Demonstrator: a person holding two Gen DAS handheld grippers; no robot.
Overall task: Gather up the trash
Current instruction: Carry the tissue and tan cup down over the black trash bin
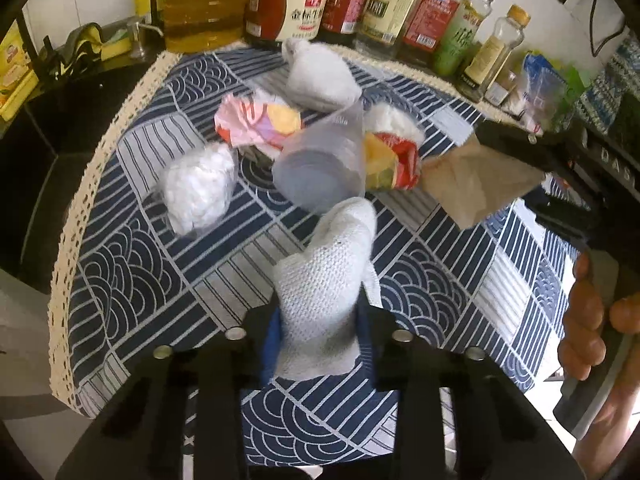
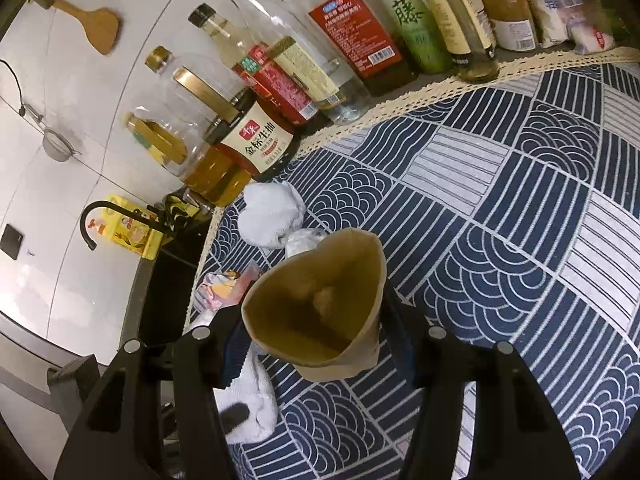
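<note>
My left gripper (image 1: 320, 320) is shut on a crumpled white paper towel (image 1: 324, 276) just above the blue patterned tablecloth (image 1: 160, 272). Beyond it lie a clear plastic cup (image 1: 320, 164) on its side, a pink wrapper (image 1: 256, 120), a red and yellow wrapper (image 1: 394, 160) and white tissue wads (image 1: 196, 192). My right gripper (image 2: 316, 332) is shut on a brown paper bag (image 2: 320, 312), whose open mouth faces the camera. In the left wrist view that paper bag (image 1: 476, 184) hangs at the right of the pile, pinched by the right gripper's black fingers (image 1: 516, 140).
Sauce and oil bottles (image 1: 288, 12) line the back edge of the cloth, also in the right wrist view as a bottle row (image 2: 360, 40). A black sink with a faucet (image 2: 90, 220) lies past the cloth's lace edge (image 1: 80, 208). A hand (image 1: 584, 320) shows at the right.
</note>
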